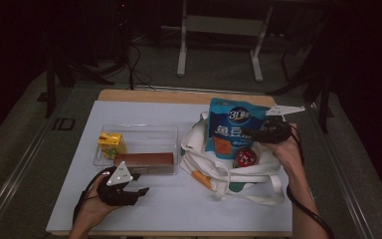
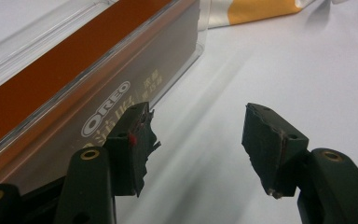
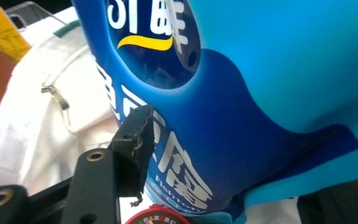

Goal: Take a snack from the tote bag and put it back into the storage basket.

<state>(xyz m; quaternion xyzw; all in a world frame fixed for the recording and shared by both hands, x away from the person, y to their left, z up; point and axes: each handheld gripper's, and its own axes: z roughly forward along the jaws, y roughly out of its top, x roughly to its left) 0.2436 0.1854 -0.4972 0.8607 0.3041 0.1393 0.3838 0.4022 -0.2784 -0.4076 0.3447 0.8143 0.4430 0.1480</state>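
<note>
Nearest the camera, the left tool [image 1: 138,185] rests on the white-covered tabletop [image 1: 179,209] just in front of the clear tray [image 1: 139,135], jaws apart and empty beside the Oreo box [image 1: 144,159]. Right of the tray, the right tool [image 1: 256,135] grips the blue snack bag [image 1: 231,130] upright over the canvas tote [image 1: 229,174]. Beyond the tray, the room is dark, with grey floor [image 1: 219,69] and a metal frame [image 1: 219,30].

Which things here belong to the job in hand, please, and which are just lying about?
In the job: blue snack bag, held by the right tongs; white tote under it.
Lying about: Oreo box, yellow carton, clear tray, red round pack.
</note>
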